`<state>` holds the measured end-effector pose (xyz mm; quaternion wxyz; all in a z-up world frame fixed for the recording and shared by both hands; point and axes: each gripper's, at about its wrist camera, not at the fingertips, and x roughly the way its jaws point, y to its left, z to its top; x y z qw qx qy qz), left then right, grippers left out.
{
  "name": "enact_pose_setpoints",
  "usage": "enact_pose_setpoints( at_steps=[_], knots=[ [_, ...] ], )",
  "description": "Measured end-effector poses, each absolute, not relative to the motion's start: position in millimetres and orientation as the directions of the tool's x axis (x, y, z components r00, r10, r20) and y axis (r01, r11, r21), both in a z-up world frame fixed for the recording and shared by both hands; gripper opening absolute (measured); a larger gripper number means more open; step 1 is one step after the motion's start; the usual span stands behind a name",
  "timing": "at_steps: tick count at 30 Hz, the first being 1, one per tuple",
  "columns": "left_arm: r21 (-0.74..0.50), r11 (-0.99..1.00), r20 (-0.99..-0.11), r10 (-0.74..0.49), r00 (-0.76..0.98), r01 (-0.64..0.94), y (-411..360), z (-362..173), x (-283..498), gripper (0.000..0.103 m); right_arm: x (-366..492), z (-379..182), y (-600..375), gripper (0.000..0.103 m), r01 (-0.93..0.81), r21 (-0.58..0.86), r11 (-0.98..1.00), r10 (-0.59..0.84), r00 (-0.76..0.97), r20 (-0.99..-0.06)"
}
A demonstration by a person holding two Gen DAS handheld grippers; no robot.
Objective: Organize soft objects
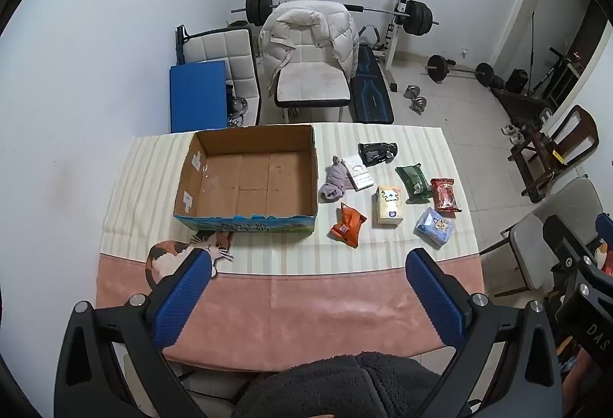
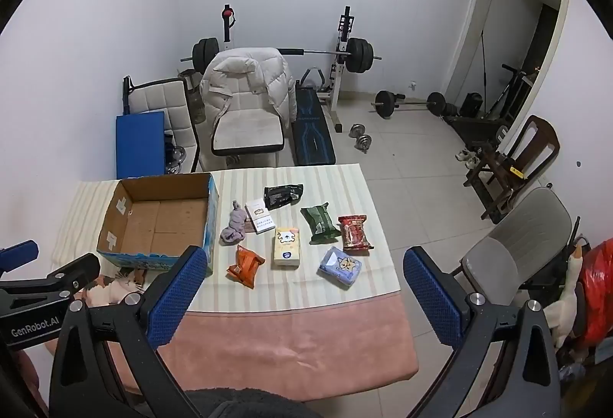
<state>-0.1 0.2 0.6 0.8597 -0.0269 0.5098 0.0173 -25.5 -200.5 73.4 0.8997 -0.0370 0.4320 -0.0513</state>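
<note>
Packets [image 1: 389,205] and a grey sock [image 1: 334,180] lie just right of the empty cardboard box [image 1: 245,180], well beyond both grippers. Left gripper [image 1: 308,266] and right gripper [image 2: 306,264] hover over the table's near edge, jaws spread wide, nothing between them.

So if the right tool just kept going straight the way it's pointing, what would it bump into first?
Probably the table's pink cloth, just short of the packets. The right tool is open, empty and tilted downward. The nearest items beyond are the yellow tissue pack and the blue cat-print pack, though depth is hard to judge.
</note>
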Motion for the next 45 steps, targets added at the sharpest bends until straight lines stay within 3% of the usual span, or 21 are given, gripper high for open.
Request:
enact_pose_setpoints(
  at_steps=[45],
  knots=[
    [-0.024,0.997,-0.856,0.015,0.517,-0.07,-9.5,20.9,-8.4,0.103,-32.4,79.2,-202.6,0.103,0.054,-0.092,0.994,-0.105,0.623,-0.775]
  ],
)
